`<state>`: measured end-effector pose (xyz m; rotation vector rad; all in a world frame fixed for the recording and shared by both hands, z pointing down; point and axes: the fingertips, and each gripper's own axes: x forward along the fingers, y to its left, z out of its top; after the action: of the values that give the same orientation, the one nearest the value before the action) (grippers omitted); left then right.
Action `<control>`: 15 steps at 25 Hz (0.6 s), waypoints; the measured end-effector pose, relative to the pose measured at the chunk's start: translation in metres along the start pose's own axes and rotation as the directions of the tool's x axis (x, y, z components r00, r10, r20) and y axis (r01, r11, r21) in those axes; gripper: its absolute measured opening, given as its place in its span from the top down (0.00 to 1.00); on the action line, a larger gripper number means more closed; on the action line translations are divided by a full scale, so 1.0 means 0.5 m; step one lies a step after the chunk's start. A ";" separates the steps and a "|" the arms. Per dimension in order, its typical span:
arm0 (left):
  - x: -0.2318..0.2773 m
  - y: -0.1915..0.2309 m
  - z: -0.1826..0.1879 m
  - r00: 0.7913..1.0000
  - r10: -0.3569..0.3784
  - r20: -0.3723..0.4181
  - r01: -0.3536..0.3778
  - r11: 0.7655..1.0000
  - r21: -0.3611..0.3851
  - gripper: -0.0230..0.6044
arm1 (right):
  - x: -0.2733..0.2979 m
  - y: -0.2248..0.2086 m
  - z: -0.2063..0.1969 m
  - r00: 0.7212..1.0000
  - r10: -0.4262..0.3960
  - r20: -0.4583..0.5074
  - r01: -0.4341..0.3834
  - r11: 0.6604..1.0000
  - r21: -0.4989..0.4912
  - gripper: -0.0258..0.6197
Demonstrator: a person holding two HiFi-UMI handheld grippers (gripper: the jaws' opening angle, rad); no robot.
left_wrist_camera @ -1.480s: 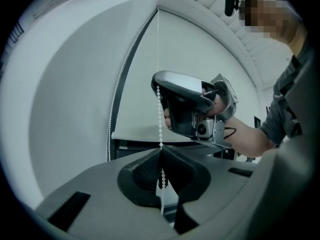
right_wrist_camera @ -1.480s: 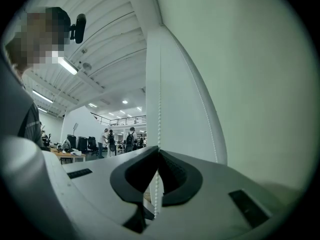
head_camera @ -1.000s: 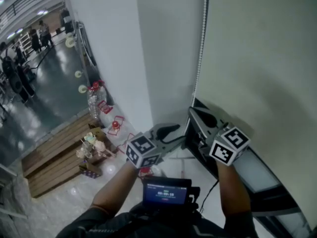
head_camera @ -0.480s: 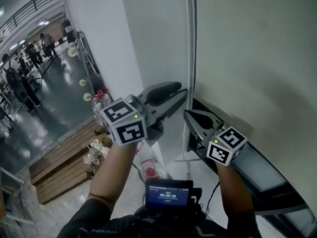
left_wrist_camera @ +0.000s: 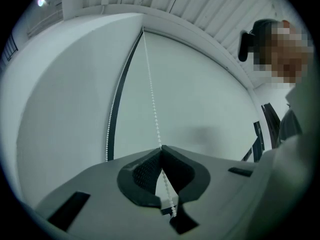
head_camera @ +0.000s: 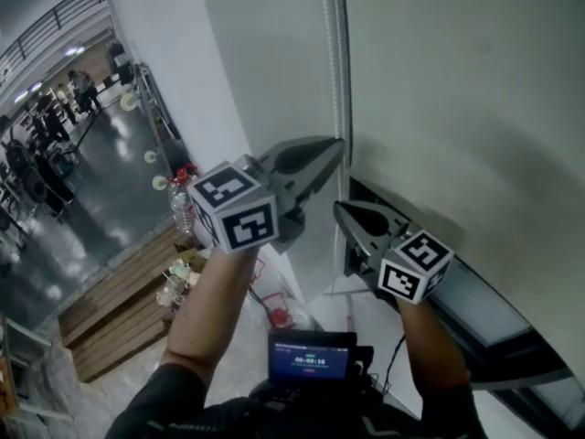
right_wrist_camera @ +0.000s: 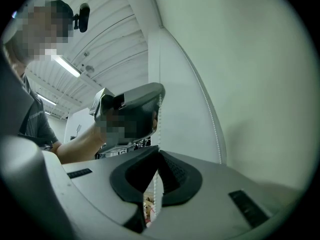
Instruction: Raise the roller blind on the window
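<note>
the left gripper [left_wrist_camera: 161, 149] is clamped on the bead chain [left_wrist_camera: 151, 86] left of the roller blind [head_camera: 457, 80]. the right gripper [right_wrist_camera: 159, 153], nearer, pinches that chain too.

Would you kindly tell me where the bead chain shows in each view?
Head view: the bead chain hangs at upper middle, down to the left gripper.
Left gripper view: bead chain at centre, pinched in its shut jaws.
Right gripper view: bead chain at lower centre, pinched in its shut jaws.
Shared landmark: the roller blind.
</note>
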<state>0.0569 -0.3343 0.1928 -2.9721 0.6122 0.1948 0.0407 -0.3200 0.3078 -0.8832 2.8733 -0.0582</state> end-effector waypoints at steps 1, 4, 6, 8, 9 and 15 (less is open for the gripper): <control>-0.002 -0.002 0.000 1.000 -0.004 0.010 0.004 1.000 -0.003 0.97 | -0.002 0.000 -0.001 1.000 0.001 0.002 -0.001 1.000 0.000 0.96; -0.016 -0.016 -0.002 0.999 -0.013 0.030 0.013 1.000 -0.016 0.97 | -0.005 0.008 -0.008 1.000 0.005 0.001 -0.005 1.000 0.009 0.96; -0.023 -0.027 -0.007 1.000 -0.002 0.021 0.002 1.000 0.001 0.97 | -0.006 0.016 -0.017 1.000 0.005 -0.016 -0.005 1.000 0.006 0.96; -0.022 -0.026 -0.022 1.000 0.010 0.011 -0.010 1.000 0.002 0.97 | -0.008 0.013 -0.031 1.000 0.002 -0.030 -0.002 1.000 0.015 0.96; -0.021 -0.023 -0.034 1.000 0.015 0.008 -0.015 1.000 -0.006 0.97 | -0.009 0.009 -0.042 0.999 -0.001 -0.036 0.002 1.000 0.025 0.96; -0.044 -0.022 -0.115 0.998 0.050 -0.035 -0.051 0.999 -0.020 0.97 | -0.011 0.008 -0.123 0.996 -0.015 -0.087 0.021 0.997 0.070 0.96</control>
<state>0.0474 -0.3230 0.2537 -2.9875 0.6943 0.1543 0.0343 -0.3138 0.3691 -0.9149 2.9226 -0.2035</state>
